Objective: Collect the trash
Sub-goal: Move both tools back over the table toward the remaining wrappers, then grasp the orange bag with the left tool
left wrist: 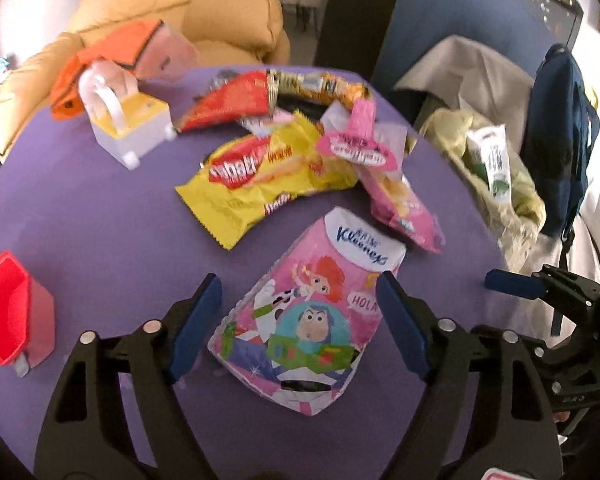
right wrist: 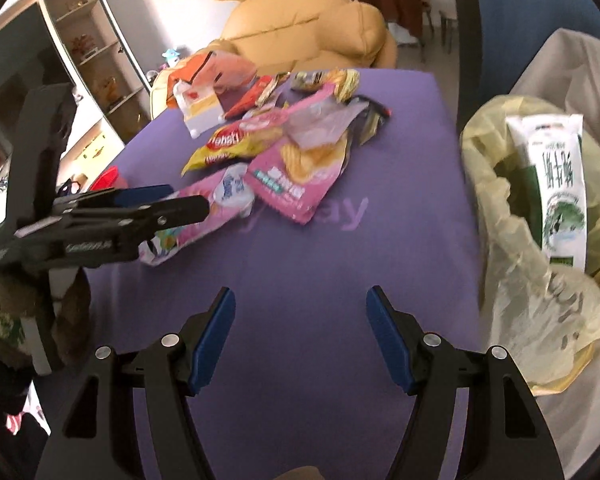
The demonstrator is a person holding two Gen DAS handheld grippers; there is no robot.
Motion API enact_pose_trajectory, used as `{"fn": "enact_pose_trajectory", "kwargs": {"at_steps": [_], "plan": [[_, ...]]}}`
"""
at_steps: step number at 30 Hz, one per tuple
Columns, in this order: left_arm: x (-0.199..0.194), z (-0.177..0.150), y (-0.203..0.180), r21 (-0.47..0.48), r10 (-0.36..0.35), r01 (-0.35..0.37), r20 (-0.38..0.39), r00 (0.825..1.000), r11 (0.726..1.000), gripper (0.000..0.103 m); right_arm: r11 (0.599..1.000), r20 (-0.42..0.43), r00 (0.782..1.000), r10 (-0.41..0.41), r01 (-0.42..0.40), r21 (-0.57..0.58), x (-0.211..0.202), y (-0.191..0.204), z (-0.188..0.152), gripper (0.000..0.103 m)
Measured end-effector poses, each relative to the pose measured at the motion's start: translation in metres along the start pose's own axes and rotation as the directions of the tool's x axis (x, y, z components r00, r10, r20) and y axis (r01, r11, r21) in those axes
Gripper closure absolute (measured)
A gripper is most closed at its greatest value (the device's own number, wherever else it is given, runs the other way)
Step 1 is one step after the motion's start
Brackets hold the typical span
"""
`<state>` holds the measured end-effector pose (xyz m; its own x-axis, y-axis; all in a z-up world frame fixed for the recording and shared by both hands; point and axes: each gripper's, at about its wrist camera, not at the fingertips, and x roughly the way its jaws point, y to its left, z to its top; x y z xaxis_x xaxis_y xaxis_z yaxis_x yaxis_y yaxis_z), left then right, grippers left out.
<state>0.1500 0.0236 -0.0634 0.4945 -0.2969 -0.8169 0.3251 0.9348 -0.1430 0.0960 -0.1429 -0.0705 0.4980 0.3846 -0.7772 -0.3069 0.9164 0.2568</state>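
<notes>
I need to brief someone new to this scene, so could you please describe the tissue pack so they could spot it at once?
Start at the purple table and find the heap of snack wrappers. The pink Kleenex tissue pack lies flat at the heap's near edge, between the open left gripper fingers. Unlike the yellow chip bag and pink chip bag behind it, it shows cartoon toy characters beneath a white band.

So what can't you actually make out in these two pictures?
- Bin bag contents: right wrist view, the milk carton and crumpled plastic hide the rest.
- Wrappers under the pile: both views, the yellow chip bag and pink snack bag cover them.
- Tissue pack: right wrist view, left gripper hides much of it.
</notes>
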Motion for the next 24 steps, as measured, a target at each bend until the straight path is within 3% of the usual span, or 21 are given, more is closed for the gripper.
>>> {"fn": "enact_pose_trajectory", "kwargs": {"at_steps": [3, 6, 11, 14, 16, 17, 20, 24], "plan": [[0.002, 0.0, -0.002, 0.023, 0.032, -0.031, -0.008, 0.999, 0.999, 0.05, 1.0, -0.002, 1.0, -0.01, 0.01, -0.018, 0.001, 0.001, -0.003, 0.039], [0.0, -0.002, -0.001, 0.023, 0.036, -0.036, -0.008, 0.999, 0.999, 0.074, 0.998, -0.006, 0.999, -0.032, 0.032, -0.046, 0.003, 0.006, -0.004, 0.039], [-0.007, -0.004, 0.009, -0.029, 0.0, 0.0, -0.003, 1.0, 1.0, 0.088, 0.993, -0.011, 0.997, -0.072, 0.071, -0.098, 0.005, 0.011, -0.004, 0.038], [-0.016, -0.004, 0.015, -0.049, 0.001, 0.0, 0.022, 1.0, 0.999, 0.088, 0.989, -0.013, 0.996, -0.094, 0.092, -0.119, 0.007, 0.014, -0.005, 0.038], [-0.024, -0.001, 0.024, -0.077, -0.008, 0.013, 0.066, 0.998, 0.997, 0.075, 0.985, -0.015, 0.994, -0.108, 0.105, -0.136, 0.009, 0.016, -0.005, 0.038], [-0.028, 0.002, 0.028, -0.085, -0.016, 0.022, 0.078, 0.997, 0.996, 0.062, 0.983, -0.02, 0.993, -0.117, 0.113, -0.147, 0.01, 0.018, -0.004, 0.038], [-0.043, 0.015, 0.047, -0.133, -0.022, 0.042, 0.145, 0.989, 0.99, 0.059, 0.976, -0.033, 0.99, -0.139, 0.131, -0.177, 0.012, 0.022, -0.002, 0.038], [-0.068, 0.049, 0.084, -0.251, 0.004, 0.066, 0.27, 0.963, 0.966, 0.05, 0.994, -0.016, 1.0, -0.01, 0.008, -0.11, 0.01, 0.018, 0.007, 0.038]]}}
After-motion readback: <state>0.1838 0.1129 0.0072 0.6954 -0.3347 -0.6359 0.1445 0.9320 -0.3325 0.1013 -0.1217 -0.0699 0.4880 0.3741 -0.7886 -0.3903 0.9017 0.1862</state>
